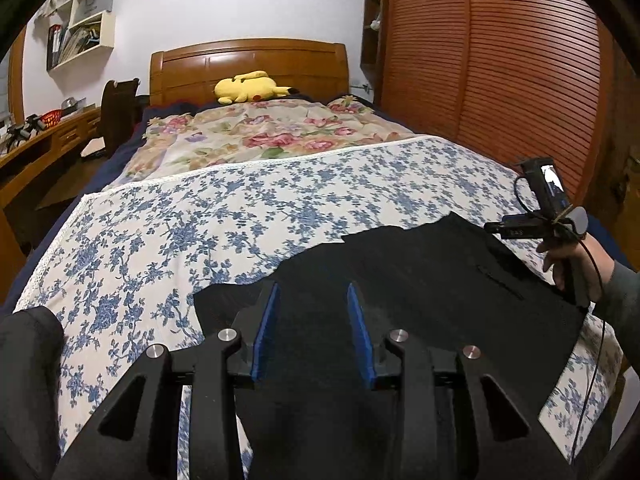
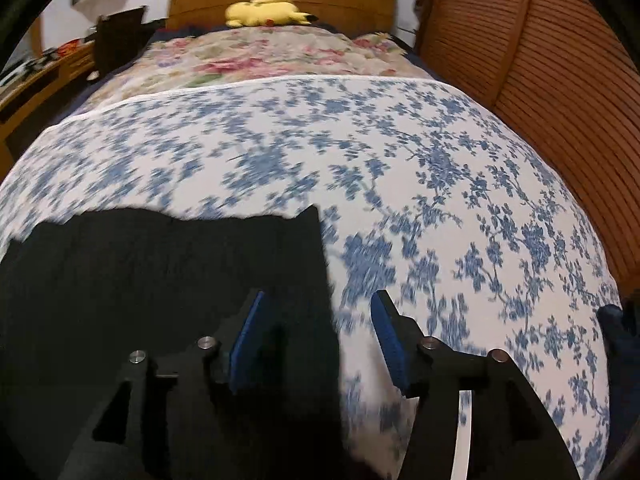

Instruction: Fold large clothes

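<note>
Judging by how things lie, you are partway through the fold. Your bed (image 1: 208, 216), under its blue-flowered sheet, carries the black garment (image 1: 420, 280) at the near end, lying flat with a ragged far edge and what looks like a pocket slit facing up; whether it is already doubled over you cannot tell from here. Any further folds and the final squaring-up are probably left to do. Your left hand-held gripper (image 1: 314, 328) hangs over the cloth, jaws narrowly parted and nothing pinched between them. Your right hand-held gripper (image 2: 318, 340) straddles the garment's right edge, jaws wider and gripping nothing.
</note>
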